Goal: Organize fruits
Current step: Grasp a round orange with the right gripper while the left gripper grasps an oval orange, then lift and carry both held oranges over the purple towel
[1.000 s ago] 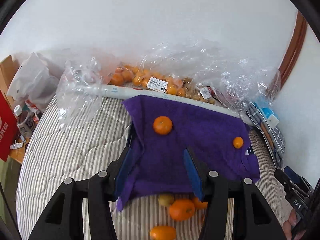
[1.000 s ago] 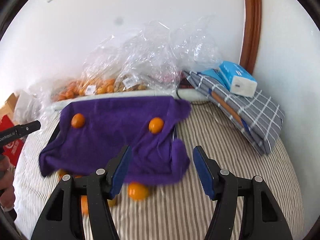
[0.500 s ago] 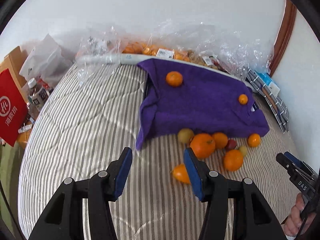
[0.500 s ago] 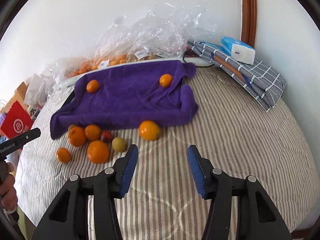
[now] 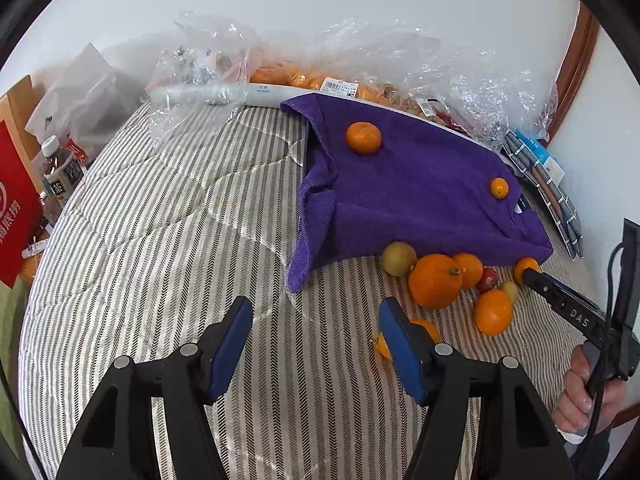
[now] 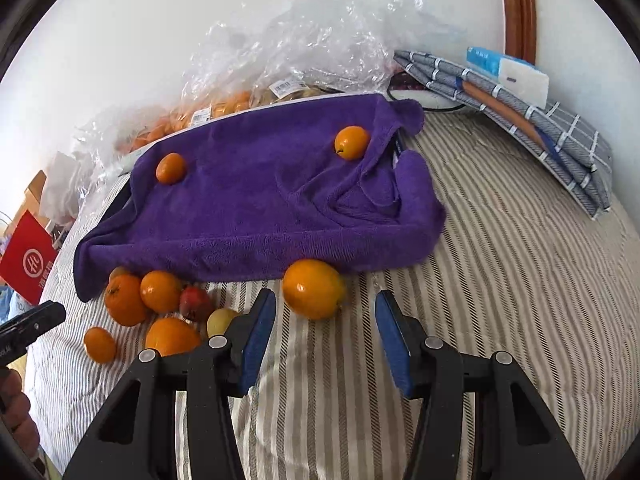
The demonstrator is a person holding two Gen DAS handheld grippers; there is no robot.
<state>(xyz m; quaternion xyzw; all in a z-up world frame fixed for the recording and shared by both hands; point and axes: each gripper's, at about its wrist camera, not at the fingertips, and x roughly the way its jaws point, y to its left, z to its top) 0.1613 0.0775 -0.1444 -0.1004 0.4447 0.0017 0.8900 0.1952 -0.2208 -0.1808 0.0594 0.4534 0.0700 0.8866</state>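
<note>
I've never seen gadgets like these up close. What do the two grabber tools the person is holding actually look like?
Both are matte black plastic. The left gripper and right gripper each have two angular fingers with silver screw heads and flat blue pads. In the left wrist view, the right gripper's side bears white lettering "DAS" and a black cable trails by the bare hand.

The letters "DAS" stand in white on the black finger of the right gripper [image 5: 568, 307], seen from the left wrist. The red bag [image 5: 16, 216] at the left edge carries large white Chinese characters, partly cut off. Printed labels on the clear fruit bags [image 5: 340, 87] are too small to read.
</note>
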